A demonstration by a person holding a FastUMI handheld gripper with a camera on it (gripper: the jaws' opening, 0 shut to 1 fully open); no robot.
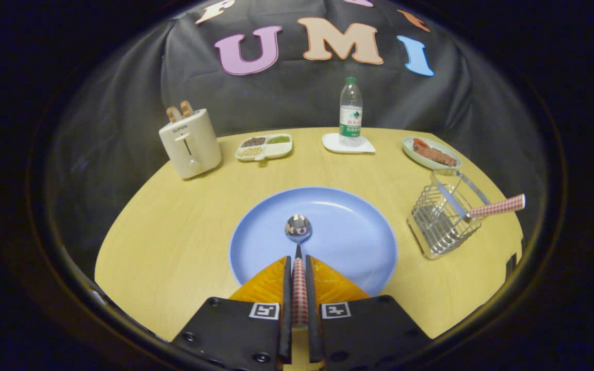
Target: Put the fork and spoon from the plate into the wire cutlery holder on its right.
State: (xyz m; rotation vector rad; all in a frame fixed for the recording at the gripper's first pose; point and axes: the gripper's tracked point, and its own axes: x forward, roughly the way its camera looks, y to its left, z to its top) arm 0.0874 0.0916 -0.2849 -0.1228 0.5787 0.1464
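Note:
My gripper (298, 264) is shut on the spoon's red-and-white checked handle, which runs back between the two orange fingers (268, 286). The spoon (298, 228) points straight ahead, its shiny bowl over the middle of the blue plate (348, 226). I cannot tell whether the bowl touches the plate. To the right of the plate stands the wire cutlery holder (444, 219). The fork (475, 207) leans in it, tines down, its checked handle sticking out to the right over the rim.
A round wooden table (173, 242) carries everything. At the far side sit a cream toaster (190, 143) with bread, a divided snack dish (264, 146), a water bottle (350, 113) on a white coaster, and a green plate of food (431, 153) just behind the holder.

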